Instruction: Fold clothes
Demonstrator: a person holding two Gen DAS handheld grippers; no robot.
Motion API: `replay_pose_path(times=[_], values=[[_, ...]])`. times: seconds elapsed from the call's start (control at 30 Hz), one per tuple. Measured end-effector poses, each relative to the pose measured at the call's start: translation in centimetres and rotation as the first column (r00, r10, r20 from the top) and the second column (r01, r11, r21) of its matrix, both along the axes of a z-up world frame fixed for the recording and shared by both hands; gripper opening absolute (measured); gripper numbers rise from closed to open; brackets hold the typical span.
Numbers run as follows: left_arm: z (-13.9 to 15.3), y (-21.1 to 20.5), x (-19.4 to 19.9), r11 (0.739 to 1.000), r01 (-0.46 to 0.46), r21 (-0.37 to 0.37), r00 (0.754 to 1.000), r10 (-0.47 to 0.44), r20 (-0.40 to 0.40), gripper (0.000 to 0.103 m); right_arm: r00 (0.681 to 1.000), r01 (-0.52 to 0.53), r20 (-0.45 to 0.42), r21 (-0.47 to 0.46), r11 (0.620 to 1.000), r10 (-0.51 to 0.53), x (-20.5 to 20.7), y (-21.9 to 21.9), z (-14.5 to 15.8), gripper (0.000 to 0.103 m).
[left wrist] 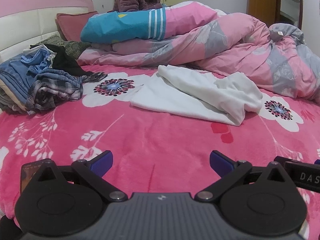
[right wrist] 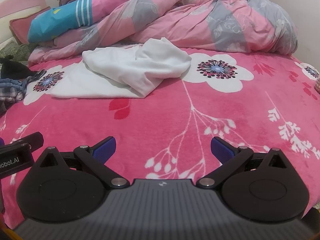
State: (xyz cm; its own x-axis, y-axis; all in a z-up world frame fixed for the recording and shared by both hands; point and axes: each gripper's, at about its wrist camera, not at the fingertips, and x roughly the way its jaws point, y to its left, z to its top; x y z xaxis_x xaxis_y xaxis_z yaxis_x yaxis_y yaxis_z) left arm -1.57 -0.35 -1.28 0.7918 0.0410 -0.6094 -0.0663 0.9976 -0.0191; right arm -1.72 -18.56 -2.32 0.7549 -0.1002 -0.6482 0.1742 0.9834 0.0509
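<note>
Both the left gripper (left wrist: 161, 163) and right gripper (right wrist: 163, 149) gape wide, holding nothing, above the pink floral blanket (left wrist: 140, 136). A crumpled white garment (left wrist: 197, 96) lies at one o'clock in the left view, eleven o'clock in the right; a clothes pile (left wrist: 40, 84) sits at ten.

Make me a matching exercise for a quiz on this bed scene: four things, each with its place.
Things:
1. crumpled white cotton garment
2. heap of blue denim and plaid clothes
3. pink and grey floral quilt
4. left gripper

Places:
A. bunched along the far side of the bed
B. open, low over bare pink blanket
C. bed's middle
D. bed's left edge

Pairs: 1-C, 2-D, 3-A, 4-B
</note>
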Motion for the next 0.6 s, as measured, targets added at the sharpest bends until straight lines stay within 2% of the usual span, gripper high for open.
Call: replay_pose_path(times=[0.6], values=[[-0.7,0.0,1.7,1.0,-0.002,0.009,1.0,0.002,-0.025,0.103,1.0,0.003,-0.013,0.011,1.0,-0.003,1.6,-0.1,-0.6,0.102]])
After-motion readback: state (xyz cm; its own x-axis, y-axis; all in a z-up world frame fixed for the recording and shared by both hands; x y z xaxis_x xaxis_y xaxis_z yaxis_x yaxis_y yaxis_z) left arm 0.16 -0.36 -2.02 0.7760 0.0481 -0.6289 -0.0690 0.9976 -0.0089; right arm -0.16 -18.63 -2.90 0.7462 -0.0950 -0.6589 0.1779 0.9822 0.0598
